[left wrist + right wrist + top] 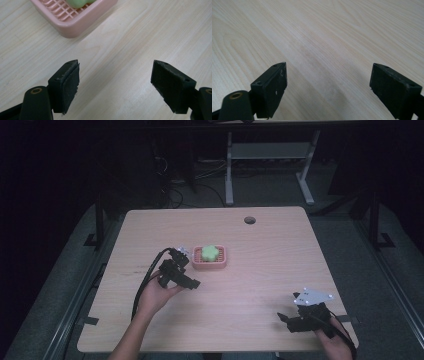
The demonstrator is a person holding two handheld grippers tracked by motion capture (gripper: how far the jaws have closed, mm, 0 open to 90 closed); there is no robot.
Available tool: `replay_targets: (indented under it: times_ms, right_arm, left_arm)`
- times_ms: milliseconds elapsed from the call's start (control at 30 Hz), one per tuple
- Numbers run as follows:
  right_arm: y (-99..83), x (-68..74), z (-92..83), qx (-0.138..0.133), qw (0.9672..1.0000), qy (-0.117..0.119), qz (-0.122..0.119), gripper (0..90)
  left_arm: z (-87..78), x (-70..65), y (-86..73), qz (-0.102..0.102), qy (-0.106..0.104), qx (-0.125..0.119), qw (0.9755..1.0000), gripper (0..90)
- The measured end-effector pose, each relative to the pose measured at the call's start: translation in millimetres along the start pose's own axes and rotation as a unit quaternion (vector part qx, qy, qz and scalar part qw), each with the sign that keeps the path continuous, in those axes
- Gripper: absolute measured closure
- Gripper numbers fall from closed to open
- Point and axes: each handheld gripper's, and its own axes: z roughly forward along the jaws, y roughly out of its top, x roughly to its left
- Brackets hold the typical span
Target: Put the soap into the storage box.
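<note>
left gripper point(186, 266): released, jaws wide, just beside pink tray point(220, 265) | green soap point(210, 252): in tray, mid-table point(260, 270) | right gripper point(290, 319): released, over bare wood, well apart from tray

green flower-shaped soap point(210, 252) | lying in pink slatted soap dish point(223, 262) | dish flat, mid-table

From my left gripper view, the frame's top edge is cutting off most of the pink tray point(75, 21) and nearly all of the green piece point(78, 3) lying in it, leaving its shape unreadable.
</note>
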Motion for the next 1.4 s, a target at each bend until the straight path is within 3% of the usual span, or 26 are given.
replay_targets:
  times_ms: [433, 733, 1400]
  right_arm:
    - [-1.0, -0.7, -0.2, 0.001, 1.0000, -0.006, -0.001, 13.8]
    - [-2.5, -2.0, -0.9, 0.001, 1.0000, -0.009, 0.001, 13.8]
    - [-3.4, -1.0, 0.9, 0.008, 0.9999, -0.011, -0.002, 13.8]
  left_arm:
    - [-4.8, 0.4, -20.9, 0.005, 0.002, 0.000, 1.0000, 22.9]
    - [-9.6, -0.7, -35.1, -0.006, 0.001, -0.014, 0.9999, 22.3]
    - [-18.3, -2.8, -73.3, -0.012, -0.001, -0.017, 0.9998, 22.3]
